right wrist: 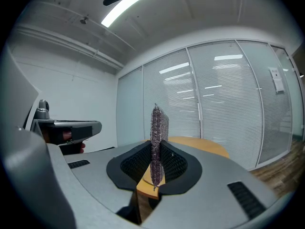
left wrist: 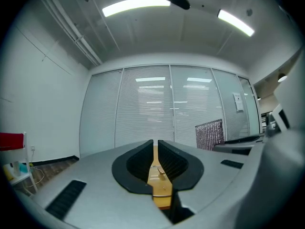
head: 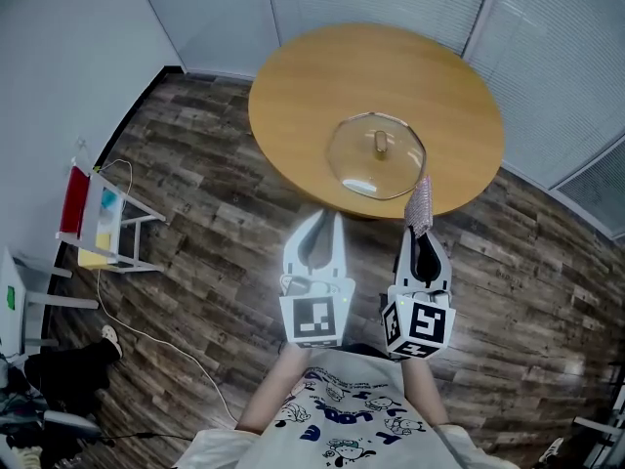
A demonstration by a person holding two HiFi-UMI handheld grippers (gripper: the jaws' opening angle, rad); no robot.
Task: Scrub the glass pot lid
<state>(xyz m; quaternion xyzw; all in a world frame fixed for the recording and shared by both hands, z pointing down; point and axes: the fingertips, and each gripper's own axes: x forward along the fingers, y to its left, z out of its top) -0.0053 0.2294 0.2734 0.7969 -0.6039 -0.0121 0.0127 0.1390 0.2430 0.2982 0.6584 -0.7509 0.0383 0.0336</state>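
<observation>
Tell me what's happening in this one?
A person holds a gripper in each hand, facing a round wooden table. The right gripper is shut on a sparkly scrubbing pad standing up between its jaws; the left gripper is shut and empty. The glass pot lid lies near the table's edge, and neither gripper touches it.

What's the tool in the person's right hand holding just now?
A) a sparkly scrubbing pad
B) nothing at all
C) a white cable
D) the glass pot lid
A: the right tool is clamped on a scrubbing pad that stands upright between its jaws, while the glass pot lid lies apart from it on the table.
</observation>
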